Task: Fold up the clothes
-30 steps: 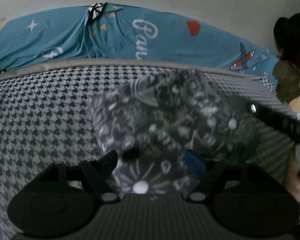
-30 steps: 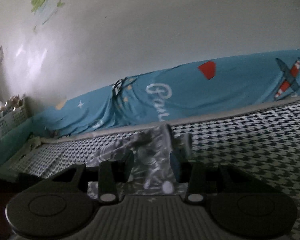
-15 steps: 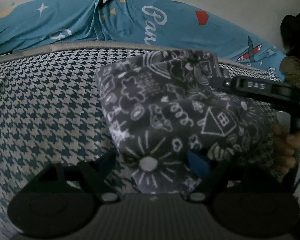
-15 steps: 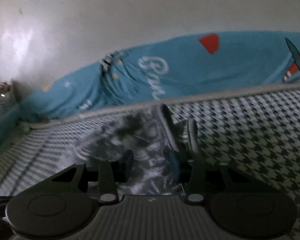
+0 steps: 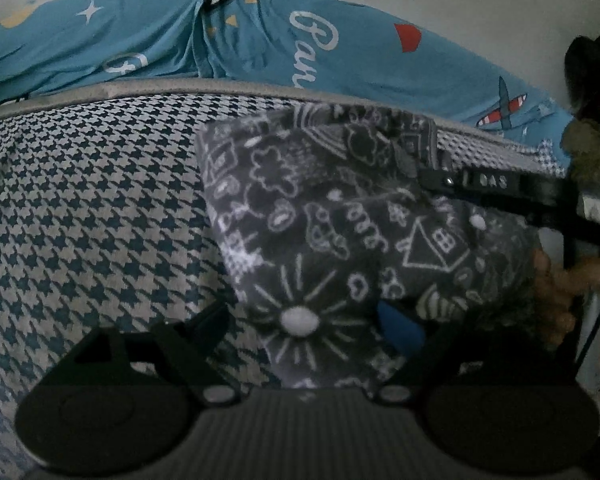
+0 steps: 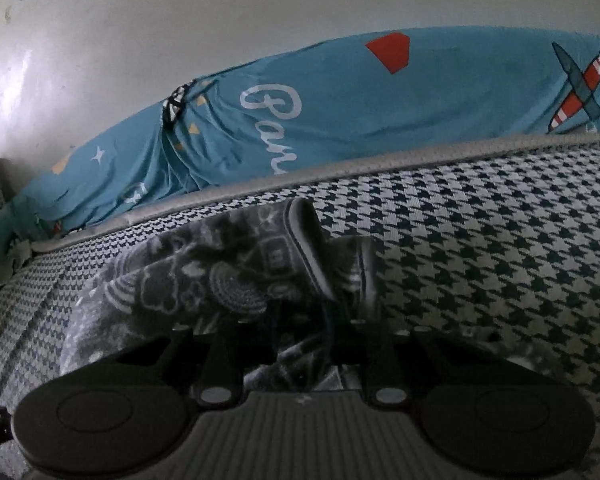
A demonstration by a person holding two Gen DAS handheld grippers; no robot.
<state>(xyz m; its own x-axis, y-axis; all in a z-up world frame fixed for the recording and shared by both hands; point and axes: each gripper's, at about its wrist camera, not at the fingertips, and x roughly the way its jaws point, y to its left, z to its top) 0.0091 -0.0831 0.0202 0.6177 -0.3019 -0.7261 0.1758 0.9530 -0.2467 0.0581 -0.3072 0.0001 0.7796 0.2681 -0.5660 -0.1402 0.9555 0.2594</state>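
A dark grey garment (image 5: 320, 216) with white doodle print lies on the houndstooth bed cover (image 5: 92, 216). My left gripper (image 5: 304, 322) hovers over its near corner. Its jaws are opening and stand wide, with the cloth's edge lying loose between them. My right gripper (image 6: 300, 320) is closing, and a bunched fold of the garment (image 6: 220, 272) is pinched between its fingers. In the left wrist view the right gripper (image 5: 432, 176) reaches in from the right and grips the garment's far right corner, which stands slightly raised.
A blue printed sheet (image 5: 260, 40) runs along the white wall behind the bed's grey piped edge (image 6: 380, 160). A person's hand (image 5: 560, 292) holds the right tool. A dark shape (image 5: 592, 72) sits at the far right. Bare houndstooth cover stretches to the left.
The right gripper has sunk toward the bed and its fingers have narrowed onto the garment's far corner. The left fingers have spread a little wider. The garment now lies spread and sharp in view.
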